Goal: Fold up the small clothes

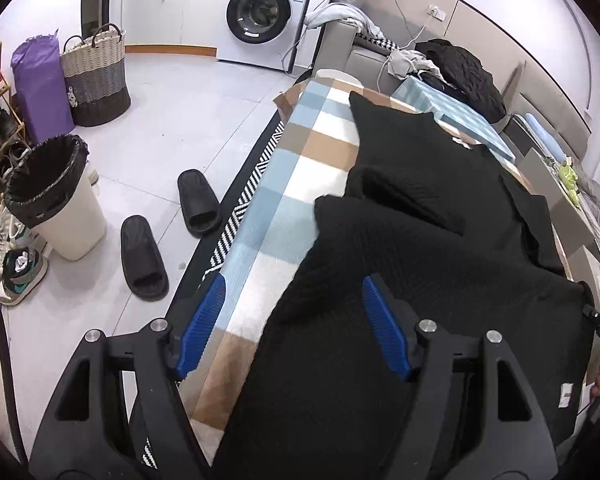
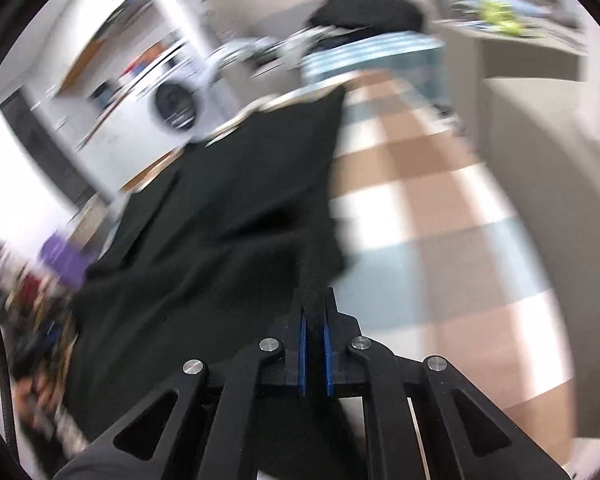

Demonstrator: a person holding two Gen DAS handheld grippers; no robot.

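A black knit garment lies spread along a table covered by a blue, white and tan checked cloth. My left gripper is open above the garment's near left edge, one blue pad over the cloth and the other on the black fabric. In the blurred right wrist view, my right gripper is shut on a fold of the black garment, which hangs to the left over the checked cloth.
On the floor to the left are two black slippers, a lined white bin, a woven basket and shoes. A washing machine stands at the back. A sofa with clothes is beyond the table.
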